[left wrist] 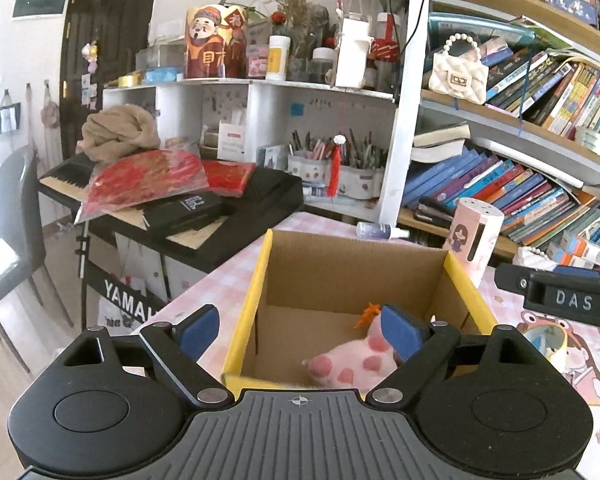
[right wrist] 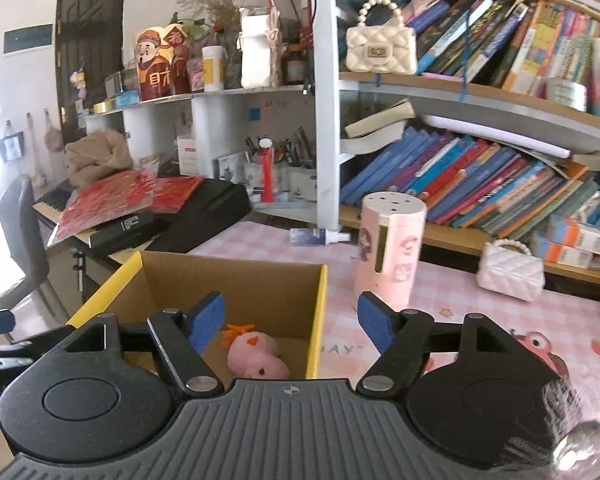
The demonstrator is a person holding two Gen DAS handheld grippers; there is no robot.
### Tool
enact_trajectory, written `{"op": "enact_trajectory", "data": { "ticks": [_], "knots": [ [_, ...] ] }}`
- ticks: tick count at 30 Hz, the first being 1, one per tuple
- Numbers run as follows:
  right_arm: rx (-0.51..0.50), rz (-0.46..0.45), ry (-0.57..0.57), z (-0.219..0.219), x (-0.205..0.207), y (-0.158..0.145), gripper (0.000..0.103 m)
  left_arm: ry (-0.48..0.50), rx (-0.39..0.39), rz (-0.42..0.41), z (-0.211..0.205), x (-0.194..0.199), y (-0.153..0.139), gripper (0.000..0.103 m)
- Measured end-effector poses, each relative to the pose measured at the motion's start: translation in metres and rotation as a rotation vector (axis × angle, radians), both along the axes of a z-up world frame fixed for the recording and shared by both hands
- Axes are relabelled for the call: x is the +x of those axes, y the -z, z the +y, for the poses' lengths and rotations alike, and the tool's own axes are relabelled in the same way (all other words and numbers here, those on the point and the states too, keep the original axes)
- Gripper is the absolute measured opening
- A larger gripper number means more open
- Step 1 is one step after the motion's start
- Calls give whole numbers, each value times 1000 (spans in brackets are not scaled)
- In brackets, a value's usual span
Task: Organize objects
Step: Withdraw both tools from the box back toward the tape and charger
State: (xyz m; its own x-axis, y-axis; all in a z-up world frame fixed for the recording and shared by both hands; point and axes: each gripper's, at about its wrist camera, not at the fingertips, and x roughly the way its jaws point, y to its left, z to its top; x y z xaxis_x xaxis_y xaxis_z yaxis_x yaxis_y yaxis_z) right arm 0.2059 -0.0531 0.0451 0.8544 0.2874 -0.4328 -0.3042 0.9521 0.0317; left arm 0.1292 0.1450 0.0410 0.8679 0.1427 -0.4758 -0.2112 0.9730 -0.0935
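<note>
An open cardboard box with yellow-edged flaps (left wrist: 346, 276) (right wrist: 236, 284) stands on the pink checked table. A pink plush toy with orange hair (left wrist: 350, 358) (right wrist: 256, 356) lies inside it on the floor of the box. My left gripper (left wrist: 300, 330) is open and empty, its fingers straddling the box's left wall above the toy. My right gripper (right wrist: 292, 320) is open and empty, straddling the box's right wall. The right gripper's body shows at the right edge of the left wrist view (left wrist: 560, 296).
A pink cylindrical holder (right wrist: 390, 248) (left wrist: 474, 236) stands right of the box. A small white quilted purse (right wrist: 510, 268) lies further right, a small bottle (right wrist: 318, 236) behind. Bookshelves (right wrist: 480, 184) line the back; a keyboard piled with red items (left wrist: 172, 196) is at the left.
</note>
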Motion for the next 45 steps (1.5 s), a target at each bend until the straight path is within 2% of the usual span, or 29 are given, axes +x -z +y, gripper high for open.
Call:
{"op": "enact_trajectory", "data": {
  "ticks": [7,13,22,30,45],
  "knots": [
    [-45,28,23,-2,-39,13,74,25,9,23,-1,-26,10,90],
    [-71,85,46,2,-75,29,74,41,-4,64,-1,-51,19,90],
    [-148,114,53,14,-132,50,79,42,8,138,-4,-93,31,90],
    [-132,163,76,14,-164,58,83,66,17,154,-8,-123,34,90],
    [-152,203,184,-6,-206,70,89,166,11,203,-28,-145,48,90]
  ]
}}
